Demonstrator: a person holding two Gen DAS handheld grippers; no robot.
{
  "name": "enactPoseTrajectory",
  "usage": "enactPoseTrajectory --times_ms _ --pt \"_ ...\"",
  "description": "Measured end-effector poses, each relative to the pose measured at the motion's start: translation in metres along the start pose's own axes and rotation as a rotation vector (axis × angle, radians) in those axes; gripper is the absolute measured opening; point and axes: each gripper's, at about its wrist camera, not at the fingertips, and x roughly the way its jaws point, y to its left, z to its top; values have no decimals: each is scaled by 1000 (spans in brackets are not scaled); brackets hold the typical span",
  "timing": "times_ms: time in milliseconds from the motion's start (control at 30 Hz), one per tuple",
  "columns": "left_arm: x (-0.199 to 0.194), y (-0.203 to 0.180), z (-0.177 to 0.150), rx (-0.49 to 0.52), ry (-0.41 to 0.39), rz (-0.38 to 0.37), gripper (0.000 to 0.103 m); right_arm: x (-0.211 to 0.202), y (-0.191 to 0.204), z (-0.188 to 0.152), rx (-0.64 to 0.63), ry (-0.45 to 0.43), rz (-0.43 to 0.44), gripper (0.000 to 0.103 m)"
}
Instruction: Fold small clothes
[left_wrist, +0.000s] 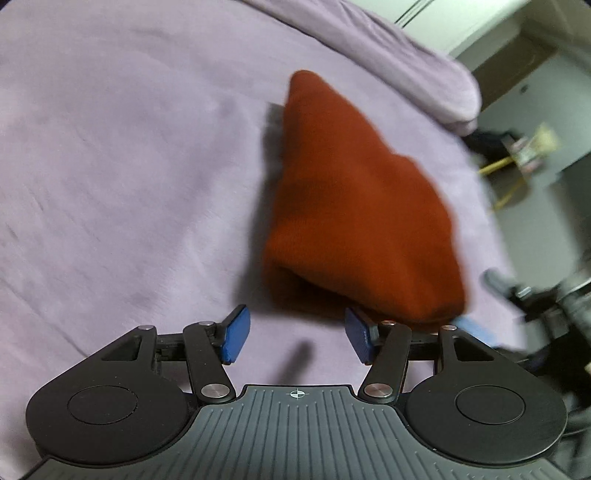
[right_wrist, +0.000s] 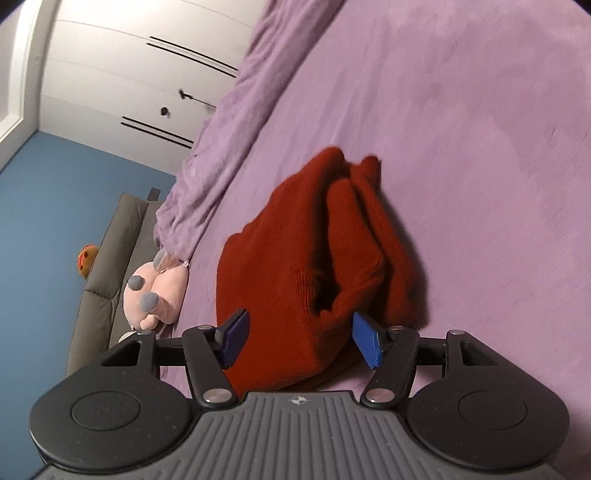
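My left tool (left_wrist: 291, 338) and right tool (right_wrist: 301, 339) both gaped part-open, gripping nothing. The folded red knit garment (right_wrist: 314, 258) lay on the purple bed (right_wrist: 480, 147) at twelve o'clock: soft, light, floppy, so I judged its thick folded edge the best hold.

The black two-finger left gripper (left_wrist: 295, 338) with blue ribbed pads stands with its jaws parted, nothing pinched between them. The matching right gripper (right_wrist: 301, 339) also stands parted, its blue pads (right_wrist: 365, 343) apart at nine and three o'clock, gripping nothing.
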Motion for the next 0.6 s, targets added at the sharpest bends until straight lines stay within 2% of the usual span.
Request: enactPoseTrajectory --times_ms 100,133,167,200,300,333,367,433,467,500,533,600 --pt "8 -5 5 14 -21 60 61 5 -13 -7 134 -17 44 50" --pt "9 -7 7 10 -26 69 61 9 -17 -9 181 -25 47 45" --pt "11 -8 10 10 -37 80 60 11 -23 -10 227 -31 40 34" --pt "12 -8 9 16 -49 92 60 14 -27 -11 259 -35 17 27" --pt "17 -13 13 48 -64 136 53 14 -25 -13 231 -49 -47 20" --pt "16 -13 12 54 -69 149 51 13 -21 -13 214 -47 -22 19" --pt "14 -13 9 55 -76 151 48 9 -24 -13 252 -40 62 18" --pt "7 -5 6 36 -82 149 48 2 -39 -13 394 -41 313 18" --pt "4 -2 7 25 -85 153 48 -5 -44 -12 393 -59 361 18" --pt "1 0 6 24 -89 152 48 -10 -41 -9 337 -79 317 18" --pt "-2 3 6 26 -91 143 48 -13 -37 -6 260 -82 224 18" --pt "-5 5 6 24 -71 142 48 -9 -28 -3 78 -42 -70 19"
